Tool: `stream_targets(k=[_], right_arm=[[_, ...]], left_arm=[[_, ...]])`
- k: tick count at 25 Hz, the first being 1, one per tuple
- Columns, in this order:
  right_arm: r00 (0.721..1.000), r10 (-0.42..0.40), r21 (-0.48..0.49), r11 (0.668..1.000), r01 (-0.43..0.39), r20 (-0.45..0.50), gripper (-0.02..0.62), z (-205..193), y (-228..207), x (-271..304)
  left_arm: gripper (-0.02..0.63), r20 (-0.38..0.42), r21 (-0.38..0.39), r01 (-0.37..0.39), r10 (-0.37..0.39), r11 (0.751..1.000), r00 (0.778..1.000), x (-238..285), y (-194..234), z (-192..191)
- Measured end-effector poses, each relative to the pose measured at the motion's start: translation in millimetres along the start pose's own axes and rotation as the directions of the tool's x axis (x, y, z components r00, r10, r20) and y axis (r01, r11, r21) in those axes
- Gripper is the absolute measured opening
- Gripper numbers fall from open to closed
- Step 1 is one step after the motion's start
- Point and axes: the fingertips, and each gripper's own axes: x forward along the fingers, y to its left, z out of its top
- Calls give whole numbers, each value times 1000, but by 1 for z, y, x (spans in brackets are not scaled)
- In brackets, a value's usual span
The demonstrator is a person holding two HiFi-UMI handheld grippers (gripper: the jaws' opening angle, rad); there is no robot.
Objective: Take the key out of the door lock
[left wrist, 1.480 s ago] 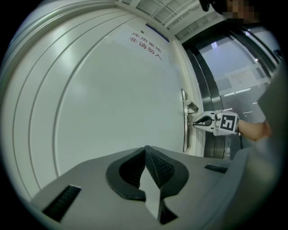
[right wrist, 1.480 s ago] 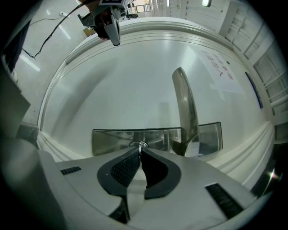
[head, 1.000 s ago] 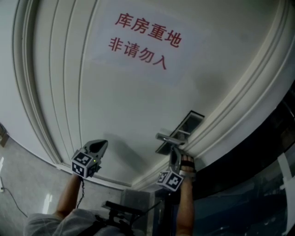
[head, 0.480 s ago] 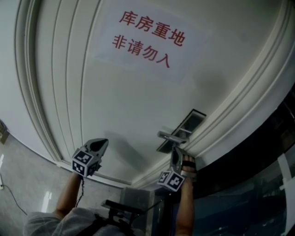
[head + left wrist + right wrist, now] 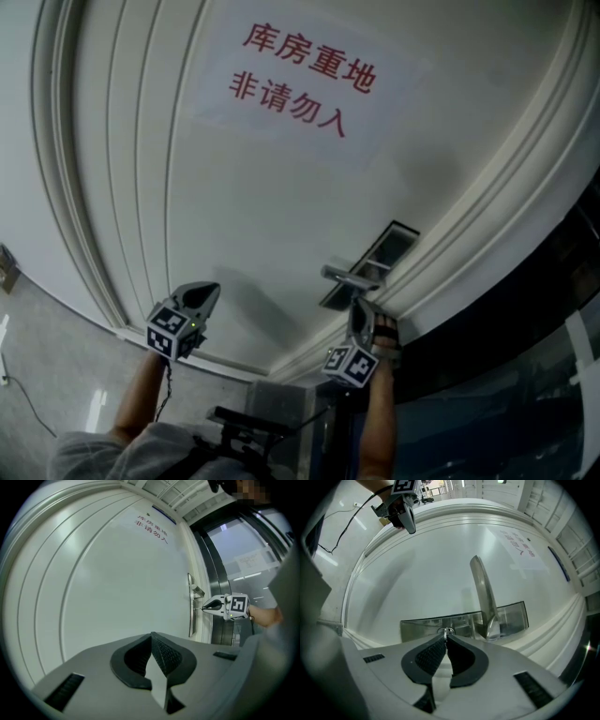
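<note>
A metal lock plate with a lever handle is set in the white door. A small metal key sticks out of the plate, left of the handle. My right gripper is shut on the key, and only the key's top shows above the pads. In the head view my right gripper points at the plate just under the handle. My left gripper is shut with nothing in it. It hangs off the door panel, well left of the lock.
A white sign with red characters is stuck high on the door. Raised mouldings frame the panel. Right of the door is a dark metal frame and glass. A cable trails from my left gripper.
</note>
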Motion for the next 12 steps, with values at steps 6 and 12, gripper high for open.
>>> stream_targets(k=[6, 12], right_arm=[[1000, 1, 34, 999, -1, 0, 26, 1, 1, -2], [1000, -4, 28, 1000, 3, 1, 26, 2, 0, -4]], left_arm=[[-8, 2, -1, -8, 8, 1000, 1000, -4, 4, 1], [-8, 2, 1, -2, 2, 1000, 1000, -4, 1, 1]])
